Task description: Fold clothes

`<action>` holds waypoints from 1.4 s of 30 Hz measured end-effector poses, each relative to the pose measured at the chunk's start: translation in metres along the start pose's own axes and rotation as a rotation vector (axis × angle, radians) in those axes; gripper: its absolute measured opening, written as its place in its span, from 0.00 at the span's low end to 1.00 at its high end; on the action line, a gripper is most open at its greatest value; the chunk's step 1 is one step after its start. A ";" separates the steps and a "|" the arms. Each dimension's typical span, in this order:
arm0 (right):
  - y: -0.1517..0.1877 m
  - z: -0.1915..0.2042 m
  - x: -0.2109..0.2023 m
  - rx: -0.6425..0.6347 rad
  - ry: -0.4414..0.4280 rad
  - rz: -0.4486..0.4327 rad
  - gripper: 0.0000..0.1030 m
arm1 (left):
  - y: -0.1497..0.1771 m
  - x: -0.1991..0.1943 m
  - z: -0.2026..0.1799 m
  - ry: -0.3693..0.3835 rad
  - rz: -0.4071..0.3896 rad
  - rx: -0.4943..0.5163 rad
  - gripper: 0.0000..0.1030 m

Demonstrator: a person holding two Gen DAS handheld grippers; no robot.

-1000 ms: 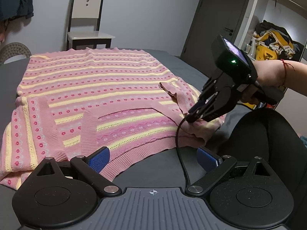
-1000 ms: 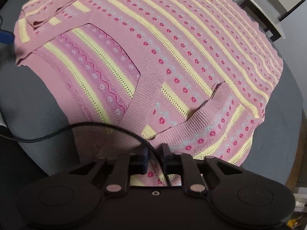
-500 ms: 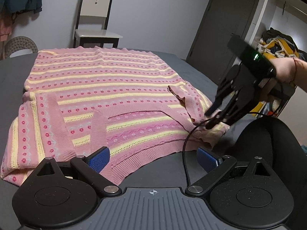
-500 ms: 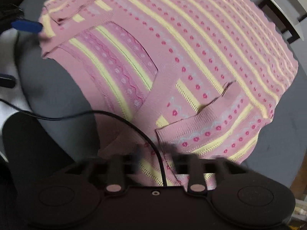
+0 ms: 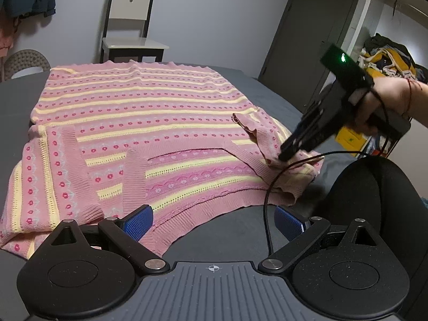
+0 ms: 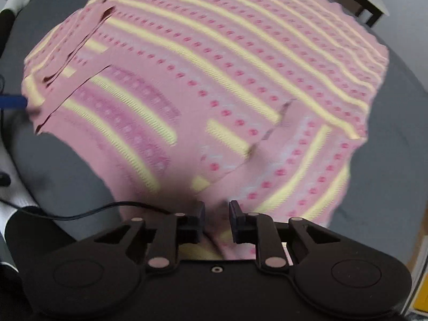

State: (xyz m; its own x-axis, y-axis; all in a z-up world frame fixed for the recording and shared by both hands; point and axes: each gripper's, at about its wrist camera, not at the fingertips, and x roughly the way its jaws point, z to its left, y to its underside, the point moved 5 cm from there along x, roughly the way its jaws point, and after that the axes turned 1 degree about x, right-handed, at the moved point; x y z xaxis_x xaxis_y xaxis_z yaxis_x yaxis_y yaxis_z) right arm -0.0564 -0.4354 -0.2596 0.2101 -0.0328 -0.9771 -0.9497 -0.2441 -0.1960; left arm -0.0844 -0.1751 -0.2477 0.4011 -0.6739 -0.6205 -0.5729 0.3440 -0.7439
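Sweater [image 5: 139, 123] knit between our right fingers [image 6: 242, 223], which stand slightly parted around a bunched shoulder fold, looks soft and floppy, best held at ribbed edges, while our left fingers [image 5: 137, 222] spread wide above its near hem on the dark worktop [image 5: 227, 230].

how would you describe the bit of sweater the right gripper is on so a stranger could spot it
Start at the dark grey table and the pink striped sweater spread across it. Follow the near hem to the right corner, where the right gripper meets a bunched sleeve. It is the only rumpled, raised lump; the rest of the knit lies flat.
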 end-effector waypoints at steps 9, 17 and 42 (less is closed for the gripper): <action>0.002 0.036 0.022 -0.180 0.152 0.028 0.24 | -0.001 0.001 0.004 -0.004 0.003 -0.014 0.95; 0.013 0.030 0.010 -0.188 0.049 0.089 0.04 | 0.000 -0.001 0.006 -0.009 0.004 -0.014 0.95; 0.097 -0.156 0.021 0.894 -0.302 -0.068 0.39 | -0.011 -0.030 0.062 -0.230 -0.048 -0.125 0.95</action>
State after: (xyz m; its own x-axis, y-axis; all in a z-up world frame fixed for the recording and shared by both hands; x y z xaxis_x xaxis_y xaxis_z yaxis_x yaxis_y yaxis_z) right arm -0.1075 -0.6114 -0.2863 0.3216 0.2374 -0.9166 -0.7898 0.6013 -0.1213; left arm -0.0463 -0.1183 -0.2364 0.5733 -0.5164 -0.6362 -0.6277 0.2222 -0.7461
